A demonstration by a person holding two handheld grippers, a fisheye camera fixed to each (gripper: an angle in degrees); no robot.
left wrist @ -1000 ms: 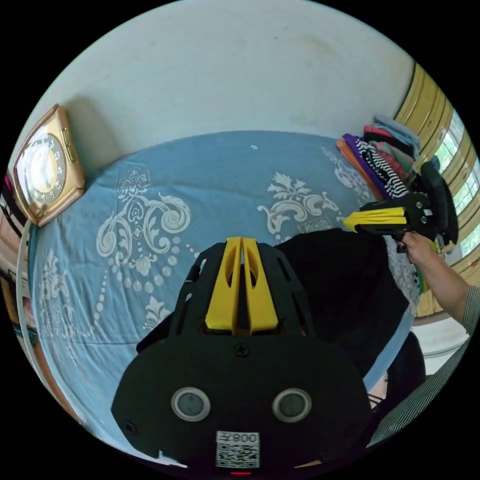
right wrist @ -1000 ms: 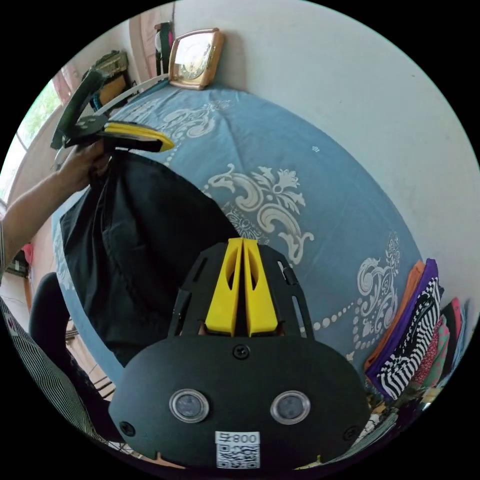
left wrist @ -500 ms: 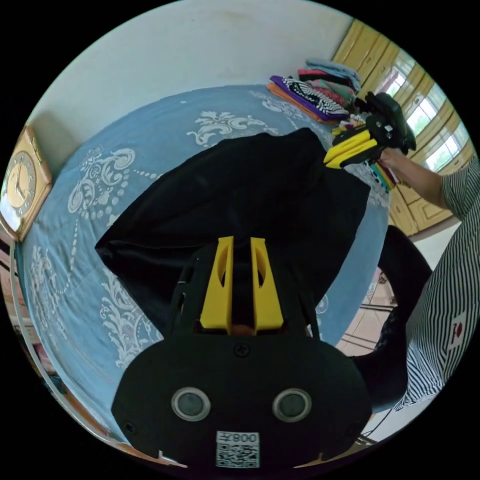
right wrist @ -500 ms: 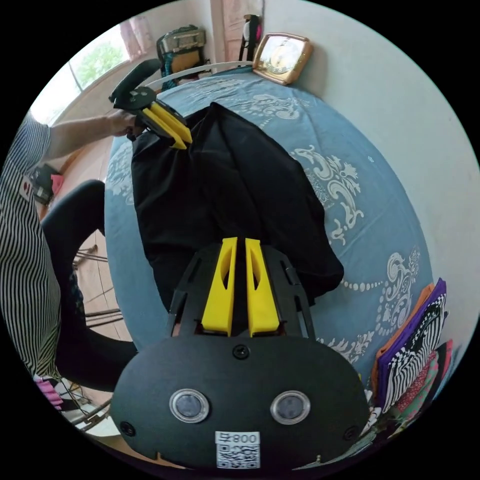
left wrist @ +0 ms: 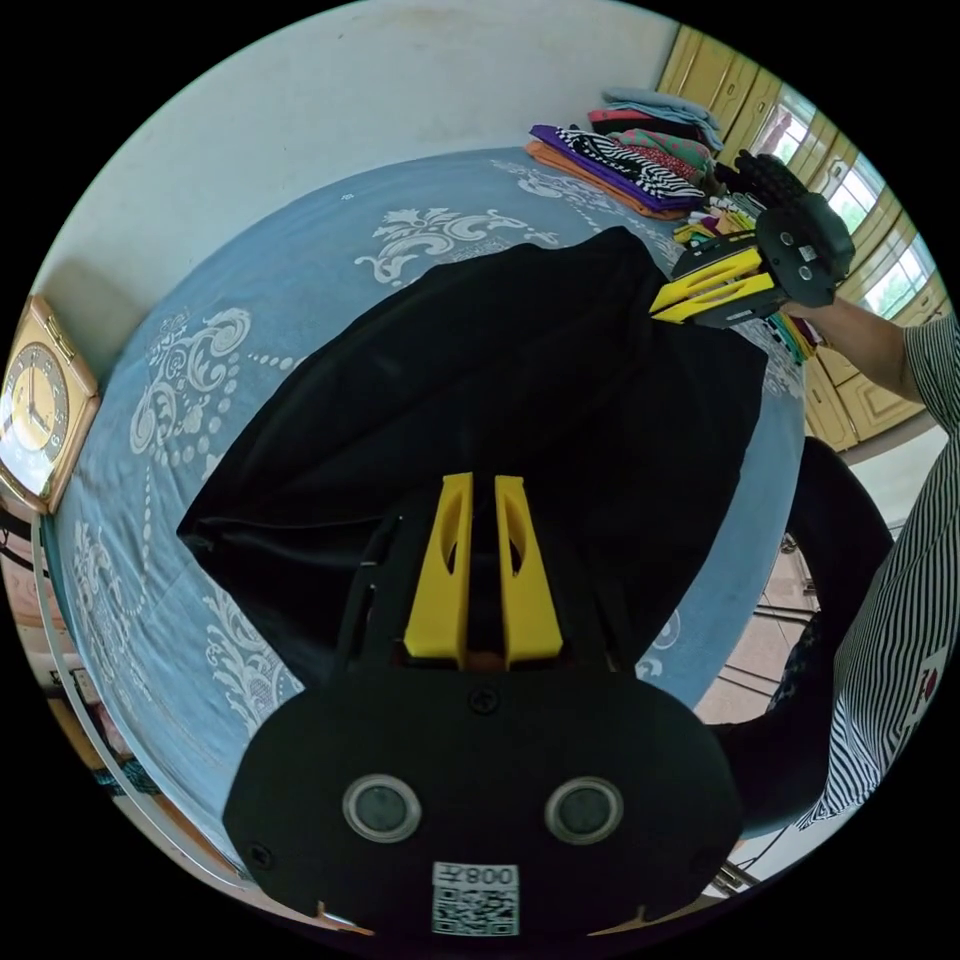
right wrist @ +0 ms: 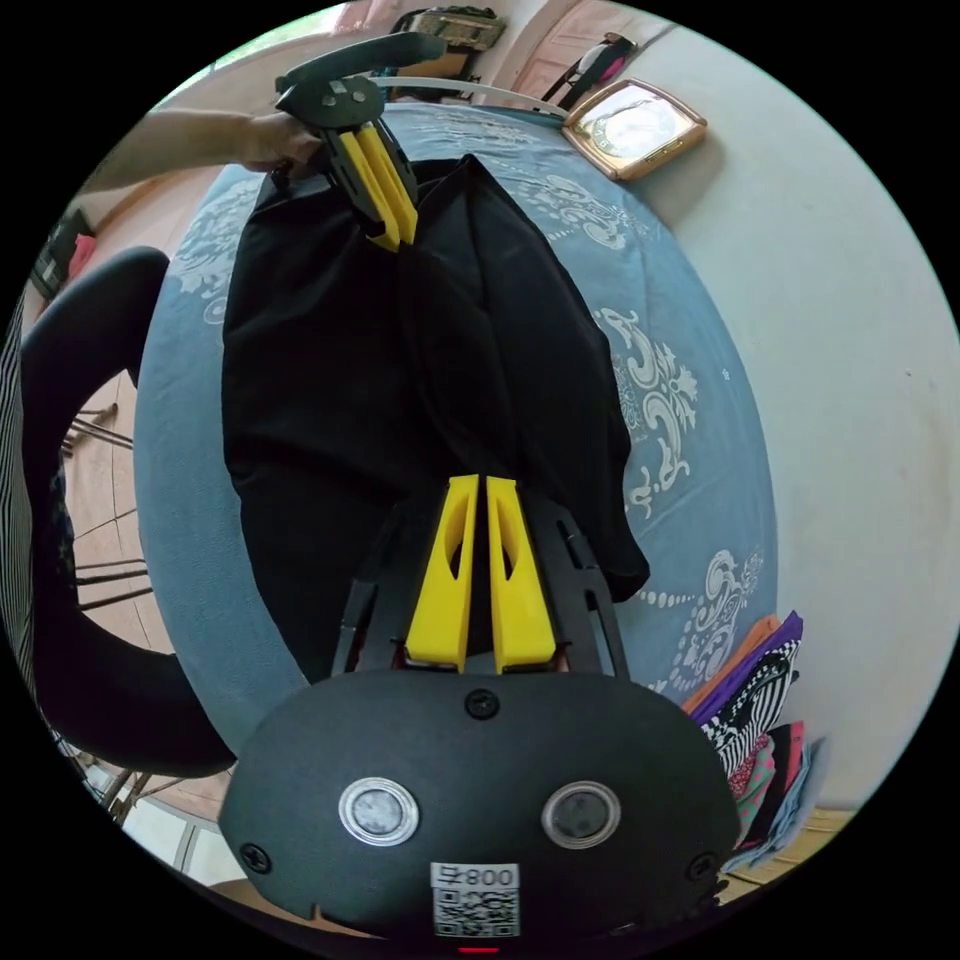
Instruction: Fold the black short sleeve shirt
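The black short sleeve shirt (left wrist: 520,400) lies stretched over the blue patterned bedsheet (left wrist: 250,330), with a lengthwise ridge along it. In the left gripper view, my left gripper (left wrist: 483,482) is shut on one end of the cloth, and the right gripper (left wrist: 658,302) pinches the far end. In the right gripper view, my right gripper (right wrist: 477,482) is shut on the shirt (right wrist: 330,380). The left gripper (right wrist: 395,240), held by a hand, grips the opposite end near the bed's edge.
A stack of folded colourful clothes (left wrist: 625,165) (right wrist: 760,700) sits on the bed by the wall. A gold-framed clock (left wrist: 40,400) (right wrist: 635,125) leans on the wall at the other end. A black chair (right wrist: 80,520) and the person's striped shirt (left wrist: 900,620) are beside the bed.
The shirt, hanging bunched between the two grippers a second ago, now lies drawn out across the bed. Both cameras have swung round with the hands.
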